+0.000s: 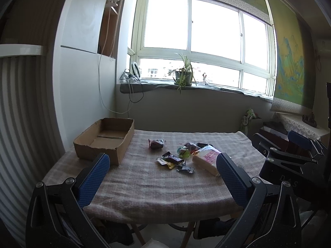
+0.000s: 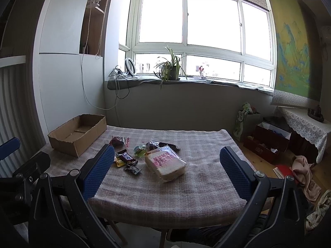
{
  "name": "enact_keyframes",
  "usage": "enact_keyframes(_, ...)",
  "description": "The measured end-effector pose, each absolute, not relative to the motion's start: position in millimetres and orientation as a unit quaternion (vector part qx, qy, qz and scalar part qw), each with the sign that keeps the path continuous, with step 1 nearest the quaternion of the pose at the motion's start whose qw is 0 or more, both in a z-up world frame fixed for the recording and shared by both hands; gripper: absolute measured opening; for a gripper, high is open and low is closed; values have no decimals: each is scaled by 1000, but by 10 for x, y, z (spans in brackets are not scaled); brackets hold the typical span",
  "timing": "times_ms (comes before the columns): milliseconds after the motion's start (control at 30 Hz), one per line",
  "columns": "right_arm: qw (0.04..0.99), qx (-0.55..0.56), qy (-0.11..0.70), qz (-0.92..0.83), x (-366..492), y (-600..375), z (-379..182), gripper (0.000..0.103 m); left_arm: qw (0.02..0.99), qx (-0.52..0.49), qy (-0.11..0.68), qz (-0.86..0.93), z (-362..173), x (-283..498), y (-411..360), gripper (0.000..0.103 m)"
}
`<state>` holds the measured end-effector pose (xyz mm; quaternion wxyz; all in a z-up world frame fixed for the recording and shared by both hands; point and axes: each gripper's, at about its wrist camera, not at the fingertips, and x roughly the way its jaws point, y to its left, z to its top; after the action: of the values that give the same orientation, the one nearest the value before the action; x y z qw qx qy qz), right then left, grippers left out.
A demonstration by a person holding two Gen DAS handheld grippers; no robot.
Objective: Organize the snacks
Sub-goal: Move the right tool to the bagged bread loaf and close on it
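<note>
Snacks heaped mid-table, both claws spread wide and holding nothing.

The table [image 2: 186,188], under a nubby plaid cloth, is bare along its near edge and right side, so there is free room there. Only the right view shows the floor clutter beyond the table's right edge: a red box [image 2: 266,142] and crumpled cloth [image 2: 304,171]; the left view shows the right gripper [image 1: 289,153] beside the table there. The cardboard box [image 1: 105,142], torn-rimmed and empty, sits at the far left corner, well apart from the snacks. The bread bag [image 2: 165,163], soft and clear, lies nearest the front; a purple bar [image 2: 126,157] and small crinkled wrappers [image 1: 185,168] lie just left of it. The left gripper [image 1: 163,177] hangs wide over the front edge, blue textured pads bare.
</note>
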<state>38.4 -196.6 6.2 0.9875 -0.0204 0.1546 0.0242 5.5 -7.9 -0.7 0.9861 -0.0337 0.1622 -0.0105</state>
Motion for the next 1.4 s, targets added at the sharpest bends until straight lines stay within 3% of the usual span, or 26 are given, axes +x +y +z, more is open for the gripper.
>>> enact_keyframes(400, 979, -6, 202, 18, 986, -2245, -259, 103, 976, -31, 214, -26, -286, 592, -185, 102)
enact_keyframes(667, 968, 7, 246, 49, 1440, -2443, -588, 103, 966, -39, 256, -10, -471, 919, -93, 97)
enact_keyframes(1133, 944, -11, 311, 106, 2119, -2603, -906, 103, 939, -75, 333, -30, -857, 1602, 14, 74)
enact_keyframes(1400, 893, 82, 392, 207, 2665, -2851, -1022, 103, 920, -105, 363, -100, -961, 1834, -274, 69)
